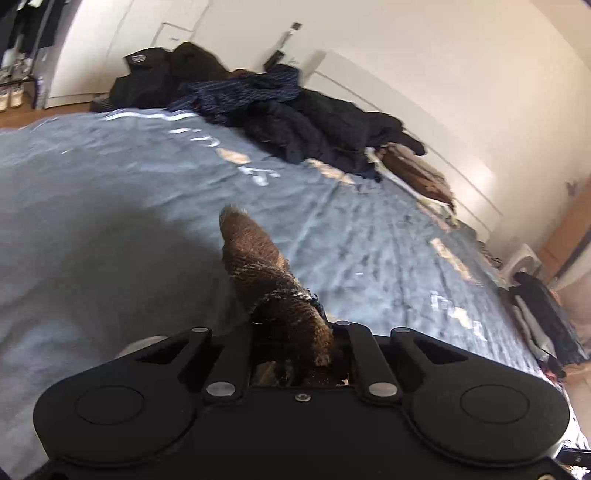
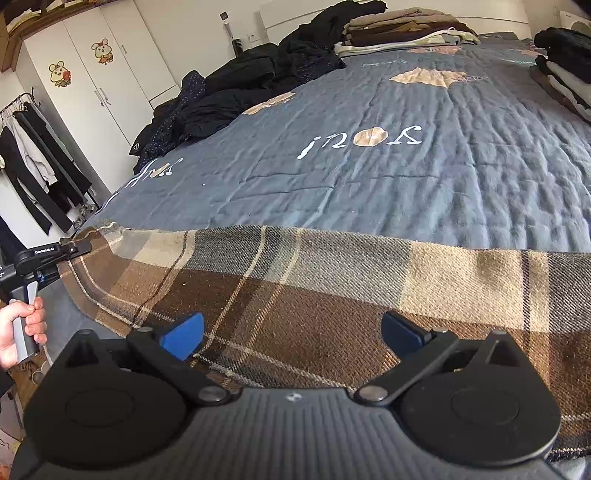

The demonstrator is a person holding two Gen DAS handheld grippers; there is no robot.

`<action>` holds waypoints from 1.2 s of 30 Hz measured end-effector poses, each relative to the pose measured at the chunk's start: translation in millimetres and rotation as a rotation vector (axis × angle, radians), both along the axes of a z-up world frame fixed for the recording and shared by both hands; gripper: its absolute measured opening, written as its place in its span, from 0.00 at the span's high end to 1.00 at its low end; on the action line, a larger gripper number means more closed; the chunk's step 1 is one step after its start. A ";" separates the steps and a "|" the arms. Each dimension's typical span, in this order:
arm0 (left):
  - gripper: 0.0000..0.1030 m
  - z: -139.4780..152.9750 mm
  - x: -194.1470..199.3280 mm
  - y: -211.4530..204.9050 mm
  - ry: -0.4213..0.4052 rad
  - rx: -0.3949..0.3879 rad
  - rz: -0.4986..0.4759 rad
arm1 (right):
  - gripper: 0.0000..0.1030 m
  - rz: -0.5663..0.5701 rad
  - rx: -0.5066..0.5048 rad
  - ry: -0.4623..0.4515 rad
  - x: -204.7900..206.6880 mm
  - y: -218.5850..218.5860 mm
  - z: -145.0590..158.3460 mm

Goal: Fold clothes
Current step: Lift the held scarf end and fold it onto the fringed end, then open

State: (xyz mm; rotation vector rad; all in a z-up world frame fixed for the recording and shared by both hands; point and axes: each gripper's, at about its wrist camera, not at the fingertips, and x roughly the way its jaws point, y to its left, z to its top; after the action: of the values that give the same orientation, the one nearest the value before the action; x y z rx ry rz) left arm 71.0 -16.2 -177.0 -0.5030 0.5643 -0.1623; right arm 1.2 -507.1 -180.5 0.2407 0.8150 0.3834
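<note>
A brown, beige and grey plaid garment (image 2: 295, 288) lies spread across the near edge of the bed. My right gripper (image 2: 291, 334) hovers just above it, open, its blue pads (image 2: 183, 334) wide apart with nothing between them. In the right wrist view my left gripper (image 2: 79, 246) is at the far left, clamped on the plaid cloth's corner, a hand (image 2: 20, 328) holding its handle. In the left wrist view my left gripper (image 1: 295, 328) is shut on a bunched fold of the plaid cloth (image 1: 258, 266), which sticks up in front of the camera and hides the fingertips.
A blue-grey quilt (image 2: 388, 166) with pale lettering covers the bed. A heap of dark unfolded clothes (image 2: 240, 88) lies along the far side. Folded stacks (image 2: 402, 31) (image 2: 565, 70) sit at the far corners. A white wardrobe (image 2: 107, 74) and a clothes rack (image 2: 33, 162) stand at left.
</note>
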 end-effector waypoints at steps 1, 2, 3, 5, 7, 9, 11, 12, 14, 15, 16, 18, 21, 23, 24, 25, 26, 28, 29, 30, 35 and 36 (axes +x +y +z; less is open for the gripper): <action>0.89 5.7 -1.0 -8.6 -0.013 -0.005 -0.021 | 0.01 -0.003 0.004 -0.001 -0.1 -2.4 0.8; 0.89 11.1 -2.3 -18.3 -0.024 -0.009 -0.044 | 0.01 -0.007 0.007 -0.002 -0.2 -5.3 1.8; 0.89 15.9 -3.8 -29.6 -0.033 -0.011 -0.069 | 0.01 -0.011 0.011 -0.003 -0.3 -8.4 2.9; 0.89 24.2 -6.7 -55.3 -0.048 -0.011 -0.128 | 0.01 -0.021 0.020 -0.006 -1.0 -16.0 5.5; 0.89 30.0 -9.1 -83.1 -0.065 -0.018 -0.185 | 0.01 -0.035 0.026 -0.014 -2.9 -27.4 8.7; 0.89 34.8 -11.0 -113.6 -0.080 -0.035 -0.238 | 0.01 -0.060 0.036 -0.020 -5.1 -42.7 11.4; 0.89 37.3 -12.4 -144.2 -0.093 -0.052 -0.285 | 0.01 -0.094 0.052 -0.023 -7.9 -61.9 13.7; 0.89 37.8 -13.1 -160.7 -0.098 -0.062 -0.309 | 0.01 -0.113 0.060 -0.024 -9.6 -72.2 14.7; 0.89 37.3 -14.3 -196.1 -0.102 -0.083 -0.363 | 0.01 -0.160 0.075 -0.024 -14.2 -97.2 16.6; 0.89 35.9 -15.4 -213.8 -0.102 -0.093 -0.389 | 0.01 -0.187 0.082 -0.024 -17.1 -110.5 17.6; 0.89 34.2 -16.2 -231.6 -0.102 -0.100 -0.414 | 0.01 -0.214 0.090 -0.024 -20.4 -123.8 18.5; 0.89 28.0 -18.1 -268.2 -0.100 -0.125 -0.469 | 0.01 -0.266 0.105 -0.025 -28.0 -150.0 20.1; 0.89 14.0 -23.3 -318.4 -0.096 -0.166 -0.539 | 0.01 -0.337 0.113 -0.028 -42.1 -184.8 20.8; 0.89 4.4 -28.5 -348.6 -0.094 -0.184 -0.578 | 0.01 -0.375 0.115 -0.030 -51.6 -203.4 19.4; 0.89 -0.8 -31.0 -362.3 -0.092 -0.194 -0.594 | 0.01 -0.392 0.117 -0.028 -55.5 -211.0 18.9; 0.89 -5.6 -33.7 -374.8 -0.091 -0.206 -0.607 | 0.01 -0.407 0.118 -0.026 -59.0 -217.4 18.6; 0.89 -9.8 -36.1 -386.4 -0.089 -0.220 -0.613 | 0.01 -0.420 0.118 -0.023 -62.3 -223.1 18.4; 0.89 -18.3 -40.9 -409.5 -0.086 -0.248 -0.626 | 0.01 -0.438 0.105 -0.024 -68.5 -232.4 20.8; 0.89 -22.5 -43.3 -421.1 -0.085 -0.262 -0.633 | 0.01 -0.445 0.097 -0.030 -72.7 -237.4 23.5; 0.89 -26.7 -45.7 -432.7 -0.083 -0.276 -0.639 | 0.01 -0.452 0.094 -0.037 -77.5 -242.8 26.2; 0.89 -33.9 -67.4 -467.1 -0.089 -0.140 -0.727 | 0.01 -0.497 0.076 -0.039 -99.1 -269.3 34.0; 0.89 -34.9 -71.9 -473.3 -0.091 -0.107 -0.745 | 0.01 -0.509 0.064 -0.035 -102.4 -273.8 34.5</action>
State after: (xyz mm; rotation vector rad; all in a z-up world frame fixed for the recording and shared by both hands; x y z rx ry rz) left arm -1.0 -489.4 -211.9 -0.3661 0.6356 -0.9239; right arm -101.1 -780.9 -146.0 0.4868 0.6786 -0.0649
